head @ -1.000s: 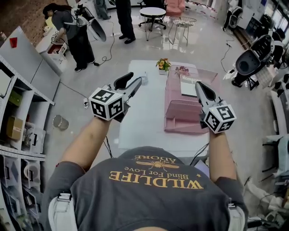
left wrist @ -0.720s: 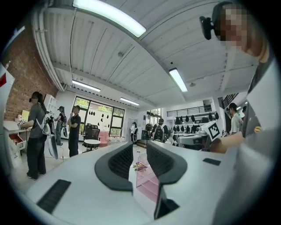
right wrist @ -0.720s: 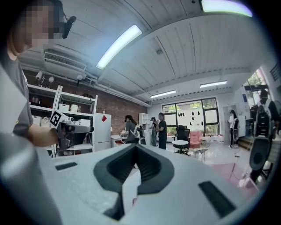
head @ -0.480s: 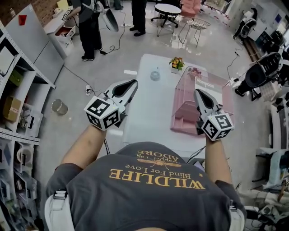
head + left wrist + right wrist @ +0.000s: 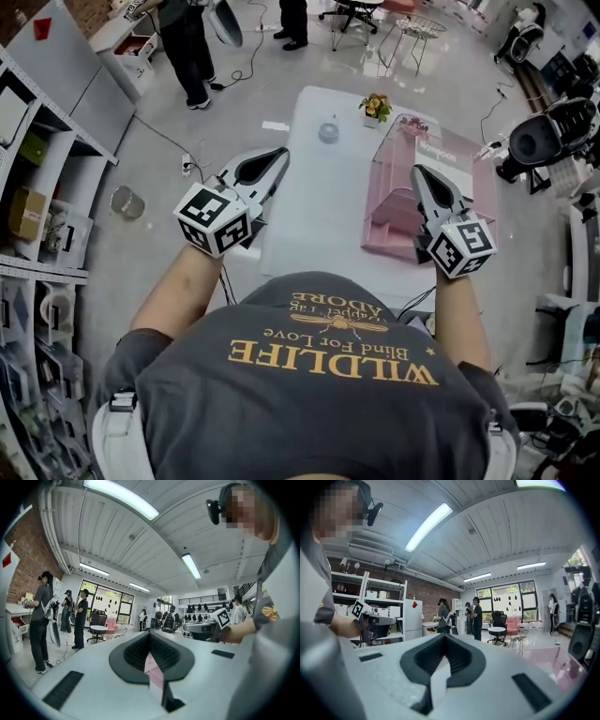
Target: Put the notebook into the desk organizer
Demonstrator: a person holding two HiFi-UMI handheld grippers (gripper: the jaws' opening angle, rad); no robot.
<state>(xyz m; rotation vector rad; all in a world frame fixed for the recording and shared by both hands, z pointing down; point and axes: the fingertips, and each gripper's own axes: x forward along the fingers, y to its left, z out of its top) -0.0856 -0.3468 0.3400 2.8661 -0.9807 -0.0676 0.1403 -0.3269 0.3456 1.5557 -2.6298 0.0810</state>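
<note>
**Desk:** Surface and room, left to right?

**Operator:** I log 1 shelving unit along the left wall, with 1 metal can on the grey floor beside it. People stand at the far left. The white table runs away from me mid-frame. At its far end sit 1 small clear round object and then 1 flower pot. The pink desk organizer fills the table's right half. 1 dark rounded machine stands on the floor at right.

**Desk:** Grippers and notebook?

**Operator:** The left gripper hangs over the table's left edge. Its jaws have just been closing and now meet, with nothing between them. The right gripper shows over the organizer's near right part, jaws together and empty. A pale flat shape lies in the organizer's far part. I cannot confirm it is the notebook.

**Desk:** Change from 1 second ago?

**Operator:** The left jaws stood forked apart then. My view has shifted: the flower pot and the people now sit nearer the top edge.
</note>
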